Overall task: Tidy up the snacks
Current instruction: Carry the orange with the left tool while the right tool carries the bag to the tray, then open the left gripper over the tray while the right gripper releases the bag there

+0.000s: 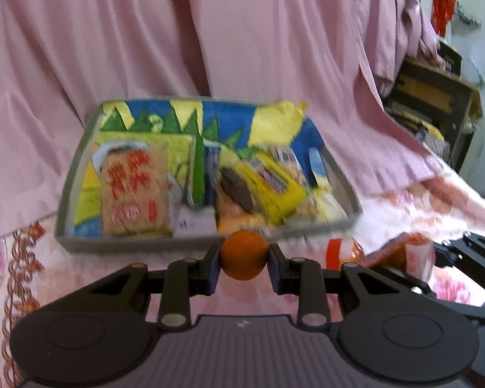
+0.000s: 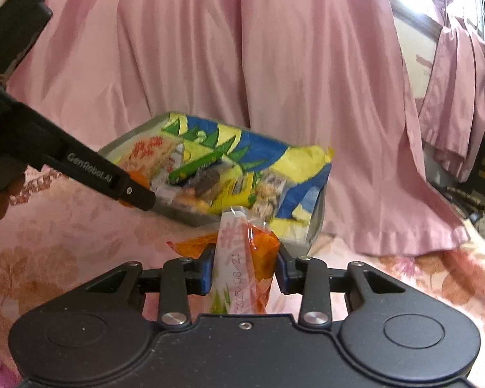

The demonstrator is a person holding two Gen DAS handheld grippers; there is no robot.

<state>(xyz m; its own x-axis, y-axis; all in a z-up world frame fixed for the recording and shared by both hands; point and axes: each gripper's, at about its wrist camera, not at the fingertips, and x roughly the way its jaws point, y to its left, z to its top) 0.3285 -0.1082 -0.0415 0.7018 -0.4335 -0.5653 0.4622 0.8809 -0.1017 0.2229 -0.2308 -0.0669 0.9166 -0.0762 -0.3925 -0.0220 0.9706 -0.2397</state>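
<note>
The left gripper (image 1: 244,260) is clamped on a small round orange ball (image 1: 244,254), which has no long axis to speak of; it hangs just in front of the near wall of the grey tray (image 1: 64,200).

The right gripper (image 2: 245,266) has its pads pressed on a clear-and-orange snack packet (image 2: 242,258), held upright with its long axis running up between the jaws, its sealed top toward the tray. The packet's lower end is cut off behind the gripper body.

The tray sits on a flowered cloth (image 1: 64,274), crowded with blurred snack packets (image 1: 132,190) whose print is unreadable.
</note>
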